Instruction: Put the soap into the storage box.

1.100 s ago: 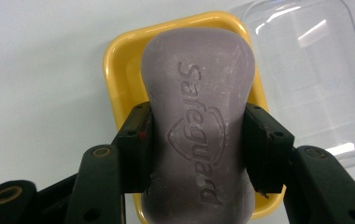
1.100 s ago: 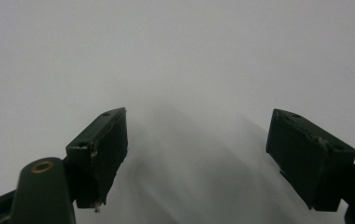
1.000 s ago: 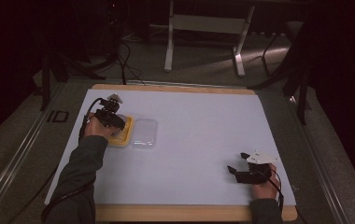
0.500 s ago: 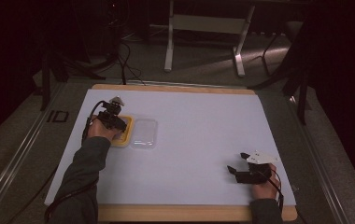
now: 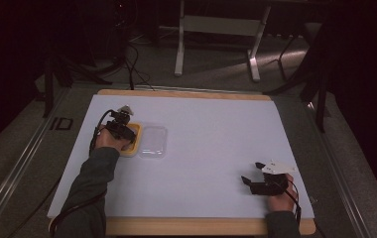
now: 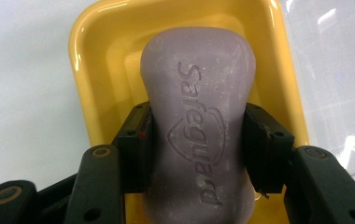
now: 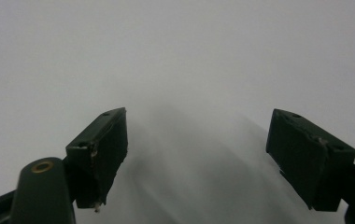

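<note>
A pale purple bar of soap (image 6: 199, 121) stamped with a brand name lies in a yellow soap dish (image 6: 91, 70). My left gripper (image 6: 198, 149) is shut on the bar, its pads pressing both long sides. From above, that gripper (image 5: 122, 130) stands over the yellow dish (image 5: 133, 144) at the left of the white mat. A clear plastic lid (image 5: 154, 141) lies flat just right of the dish. My right gripper (image 5: 253, 173) rests near the mat's front right corner, open; in the right gripper view its fingers (image 7: 102, 149) stand wide apart over bare mat with nothing between them.
The white mat (image 5: 211, 134) covers a wooden tabletop (image 5: 186, 92). Cables trail from both grippers. Behind the table are a metal stand's legs (image 5: 216, 29) and loose cables on the dark floor.
The left hand has shifted only slightly over the dish. The right hand and gripper have stayed in place.
</note>
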The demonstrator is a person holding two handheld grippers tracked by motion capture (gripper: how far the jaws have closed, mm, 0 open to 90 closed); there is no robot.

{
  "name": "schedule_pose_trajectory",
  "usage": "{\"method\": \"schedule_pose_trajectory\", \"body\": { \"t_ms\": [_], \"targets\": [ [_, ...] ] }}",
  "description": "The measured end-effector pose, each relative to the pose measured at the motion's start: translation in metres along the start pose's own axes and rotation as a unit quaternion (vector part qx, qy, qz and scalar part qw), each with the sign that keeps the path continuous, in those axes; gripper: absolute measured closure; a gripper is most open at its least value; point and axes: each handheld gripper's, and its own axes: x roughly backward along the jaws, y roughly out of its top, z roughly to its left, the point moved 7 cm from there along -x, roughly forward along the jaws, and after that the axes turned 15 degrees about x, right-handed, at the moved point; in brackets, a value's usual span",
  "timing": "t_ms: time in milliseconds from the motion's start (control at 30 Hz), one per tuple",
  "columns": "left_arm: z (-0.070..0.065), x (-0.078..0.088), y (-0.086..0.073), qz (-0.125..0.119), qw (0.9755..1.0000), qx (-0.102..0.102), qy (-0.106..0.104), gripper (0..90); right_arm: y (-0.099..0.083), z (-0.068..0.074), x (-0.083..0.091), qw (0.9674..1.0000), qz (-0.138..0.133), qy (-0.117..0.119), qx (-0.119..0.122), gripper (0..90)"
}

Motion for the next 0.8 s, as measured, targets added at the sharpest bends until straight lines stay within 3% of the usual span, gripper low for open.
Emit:
{"method": "schedule_pose_trajectory", "body": {
  "t_ms": [467, 800],
  "targets": [
    [0.002, -0.002, -0.002, 0.012, 0.9998, -0.003, -0.013, 44.8, 0.0, 0.0, 0.0, 1.0, 0.002, 0.0, 0.004, 20.4],
    [0.006, 0.01, -0.001, -0.007, 0.9995, -0.001, -0.031, 41.4, 0.0, 0.0, -0.001, 1.0, 0.002, 0.0, 0.005, 20.4]
  ]
}}
